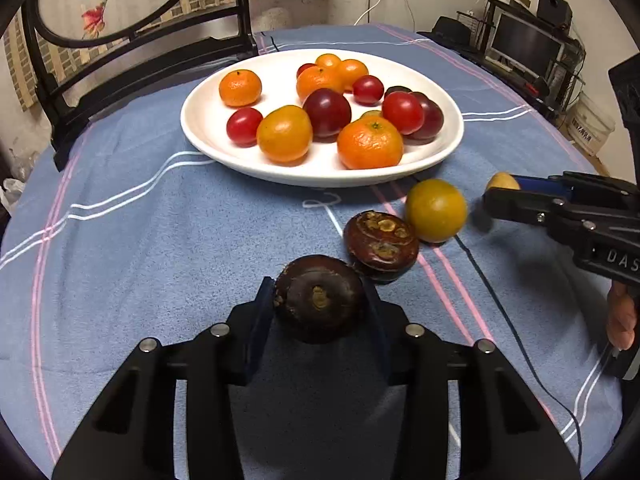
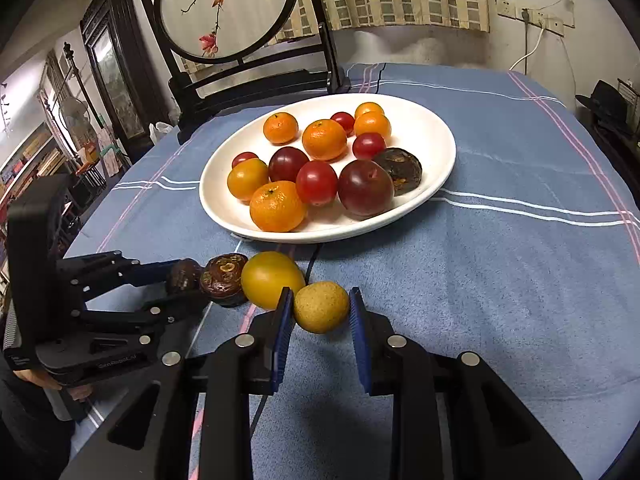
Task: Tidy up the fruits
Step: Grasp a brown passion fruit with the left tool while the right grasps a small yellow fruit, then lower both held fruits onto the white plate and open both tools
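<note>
Left wrist view: my left gripper (image 1: 320, 300) has its fingers narrowed onto a dark brown, flattened round water-chestnut-like fruit (image 1: 319, 298), one pad against each flank, the fruit sitting on the blue striped tablecloth (image 1: 160, 240). Its stem scar faces up toward the camera, so the short axis runs roughly vertical and the broad disc lies across the fingers. A second dark fruit (image 1: 381, 245) touches it just beyond the right fingertip; I would lift straight up to avoid dragging that neighbour. Right wrist view: my right gripper (image 2: 320, 312) is clamped on a small, speckled yellow-tan round fruit (image 2: 321, 306), held near the fingertips. It is nearly spherical, with no clear long axis. A larger yellow-orange fruit (image 2: 272, 279) presses outside the left finger. The white oval plate (image 2: 440, 136) lies ahead, well apart.
</note>
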Motion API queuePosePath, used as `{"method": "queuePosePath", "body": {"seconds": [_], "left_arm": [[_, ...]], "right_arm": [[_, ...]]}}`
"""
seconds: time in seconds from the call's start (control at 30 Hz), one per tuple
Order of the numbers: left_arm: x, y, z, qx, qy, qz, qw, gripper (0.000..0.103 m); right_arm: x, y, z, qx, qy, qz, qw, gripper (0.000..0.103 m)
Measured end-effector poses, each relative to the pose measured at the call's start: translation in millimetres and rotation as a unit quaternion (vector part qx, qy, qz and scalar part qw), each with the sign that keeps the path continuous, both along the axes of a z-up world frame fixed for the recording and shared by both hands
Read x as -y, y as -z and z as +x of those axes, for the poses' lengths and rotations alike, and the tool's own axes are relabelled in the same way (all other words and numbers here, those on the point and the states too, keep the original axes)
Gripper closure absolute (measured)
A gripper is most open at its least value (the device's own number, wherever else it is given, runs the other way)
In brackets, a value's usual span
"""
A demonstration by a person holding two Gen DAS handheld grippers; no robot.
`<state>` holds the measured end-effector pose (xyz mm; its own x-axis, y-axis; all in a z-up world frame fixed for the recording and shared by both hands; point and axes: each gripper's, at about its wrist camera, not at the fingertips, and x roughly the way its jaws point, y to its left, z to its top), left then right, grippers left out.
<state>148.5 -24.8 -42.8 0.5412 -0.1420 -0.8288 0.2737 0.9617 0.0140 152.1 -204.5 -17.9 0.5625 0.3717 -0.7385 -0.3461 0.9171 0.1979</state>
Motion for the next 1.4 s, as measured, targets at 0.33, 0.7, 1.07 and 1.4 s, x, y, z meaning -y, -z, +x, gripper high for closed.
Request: {"method": "queuePosePath", "body": {"seconds": [0.33,0.7,1.07,1.4], "left_arm": [[-26.6,-45.9,3.0,0.041,-0.057,-0.103,0.9922,0.061],[-21.5,-77.8,63.0,0.054,-0.097,-0.133,0.9849,0.061],[-15.1,-46.0,108.6,0.045,-0.121,-0.137,0.9821,0.049],[-28.3,-54.9,94.6,0.073,-0.15,-0.151,0.9743,0.022]], "right_arm": [[2.7,-24.4,-6.7,0.054,0.022,0.027,0.998,0.075],[-18.3,-60.2,39.6,0.085,0.023,0.062,0.994,0.075],[-3.5,-33.4,78.0,0.058,0.05,0.109,0.991,0.043],[13.7,-33.8,62.7,0.053,0.066,0.099,0.992,0.041]]}}
